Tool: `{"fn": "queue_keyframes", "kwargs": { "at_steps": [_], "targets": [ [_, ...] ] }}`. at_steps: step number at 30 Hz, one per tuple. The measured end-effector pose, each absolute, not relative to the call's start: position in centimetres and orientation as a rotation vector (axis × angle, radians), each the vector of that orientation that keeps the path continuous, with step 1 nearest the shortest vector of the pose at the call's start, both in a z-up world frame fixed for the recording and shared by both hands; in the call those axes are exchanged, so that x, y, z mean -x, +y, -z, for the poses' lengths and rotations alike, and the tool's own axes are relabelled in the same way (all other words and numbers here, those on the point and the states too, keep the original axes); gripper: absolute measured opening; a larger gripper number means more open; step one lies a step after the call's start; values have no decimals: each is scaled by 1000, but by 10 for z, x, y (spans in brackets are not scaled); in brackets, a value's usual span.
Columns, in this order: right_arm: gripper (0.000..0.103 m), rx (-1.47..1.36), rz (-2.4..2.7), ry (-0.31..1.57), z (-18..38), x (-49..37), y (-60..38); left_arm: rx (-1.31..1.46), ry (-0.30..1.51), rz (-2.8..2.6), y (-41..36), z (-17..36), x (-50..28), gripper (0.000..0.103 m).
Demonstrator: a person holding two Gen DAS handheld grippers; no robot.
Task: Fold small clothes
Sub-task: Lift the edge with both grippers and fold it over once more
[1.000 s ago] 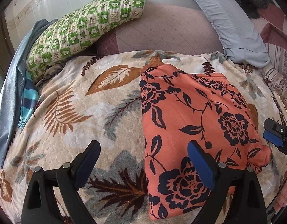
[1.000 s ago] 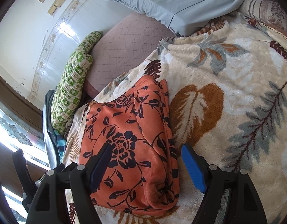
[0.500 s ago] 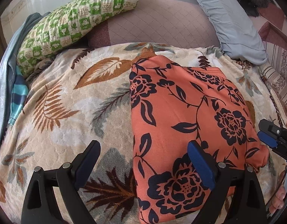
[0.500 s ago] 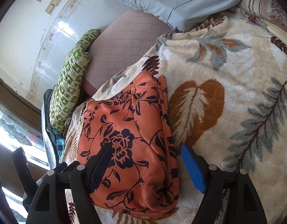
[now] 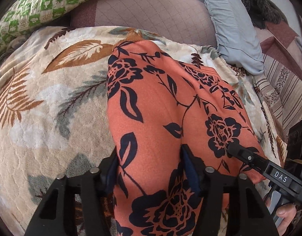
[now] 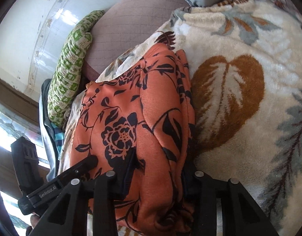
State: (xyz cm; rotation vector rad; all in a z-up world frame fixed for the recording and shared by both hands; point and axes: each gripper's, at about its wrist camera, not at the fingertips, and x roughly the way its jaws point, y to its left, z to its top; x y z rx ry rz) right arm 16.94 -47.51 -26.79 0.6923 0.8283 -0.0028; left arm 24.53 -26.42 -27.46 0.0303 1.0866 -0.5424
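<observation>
An orange garment with a black flower print (image 5: pixel 160 114) lies folded on a leaf-patterned blanket (image 5: pixel 52 98). My left gripper (image 5: pixel 151 169) has its fingers closed in on the garment's near left part, with cloth bunched between them. My right gripper (image 6: pixel 158 169) has closed in the same way on the garment (image 6: pixel 135 118) at its near right edge. The right gripper's finger also shows in the left wrist view (image 5: pixel 255 161), lying on the cloth. The left gripper's finger shows in the right wrist view (image 6: pixel 76 171).
A green checked pillow (image 5: pixel 48 5) and a mauve quilted cushion (image 5: pixel 151 11) lie at the head of the bed. A grey-blue pillow (image 5: pixel 235 29) and striped bedding (image 5: pixel 282 82) are at the right. The blanket (image 6: pixel 249 98) spreads right of the garment.
Both grippers moved forward onto the garment and their jaws closed from wide open onto the cloth near its front edge.
</observation>
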Motion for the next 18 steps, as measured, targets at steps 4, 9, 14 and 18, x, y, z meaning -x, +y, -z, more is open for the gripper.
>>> {"fn": "queue_keyframes", "kwargs": {
  "at_steps": [4, 9, 14, 18],
  "targets": [
    [29, -569, 17, 785, 247, -167, -455, -73, 1047, 557, -265, 259, -243, 40],
    [25, -470, -26, 707, 221, -161, -427, -100, 994, 560, -253, 236, -238, 38],
    [25, -408, -97, 635, 200, -159, -391, -109, 920, 508, -219, 208, -232, 38],
    [24, -405, -179, 623, 199, -162, -360, -119, 884, 441, -180, 197, -223, 38]
  ]
}}
